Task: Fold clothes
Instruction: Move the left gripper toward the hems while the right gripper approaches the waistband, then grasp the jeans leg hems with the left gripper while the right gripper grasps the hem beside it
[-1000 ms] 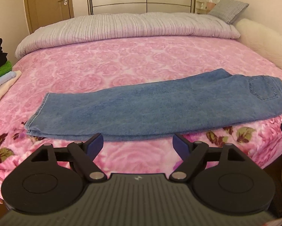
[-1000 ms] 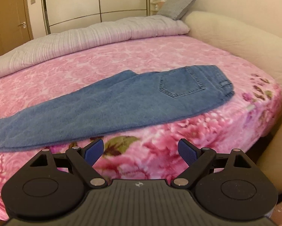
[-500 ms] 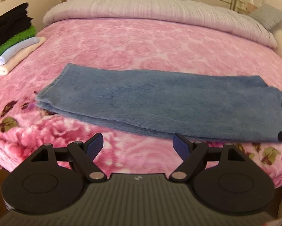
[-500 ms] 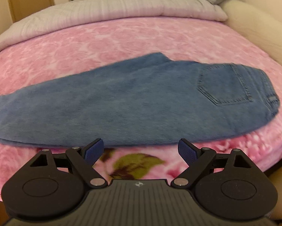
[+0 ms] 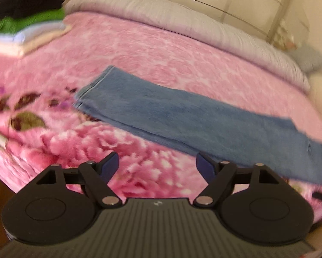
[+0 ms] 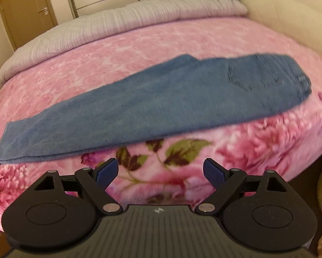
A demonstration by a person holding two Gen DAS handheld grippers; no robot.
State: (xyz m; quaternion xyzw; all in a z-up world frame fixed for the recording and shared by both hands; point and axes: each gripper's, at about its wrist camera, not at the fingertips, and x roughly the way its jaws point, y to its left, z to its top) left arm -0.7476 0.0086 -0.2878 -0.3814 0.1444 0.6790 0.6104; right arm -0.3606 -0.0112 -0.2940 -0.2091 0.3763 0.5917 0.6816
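Observation:
A pair of blue jeans (image 5: 182, 116) lies folded lengthwise across the pink floral blanket (image 5: 139, 51). The leg hems point left, and the waist with its back pocket (image 6: 253, 75) lies at the right. My left gripper (image 5: 157, 165) hovers over the blanket in front of the hem end, its jaws closing with nothing between them. My right gripper (image 6: 161, 171) stands open above the blanket's front edge, short of the jeans' (image 6: 152, 109) middle, holding nothing.
A stack of folded clothes (image 5: 25, 21) in black, green, pale blue and cream sits at the bed's far left. A grey duvet (image 6: 122, 23) is rolled along the far side. A cream padded bed surround (image 6: 289, 15) curves around the right.
The left view has swung left and rolled, so the jeans now run diagonally and the hem end is nearer centre. The left jaws have narrowed slightly. The right view has pulled back a little.

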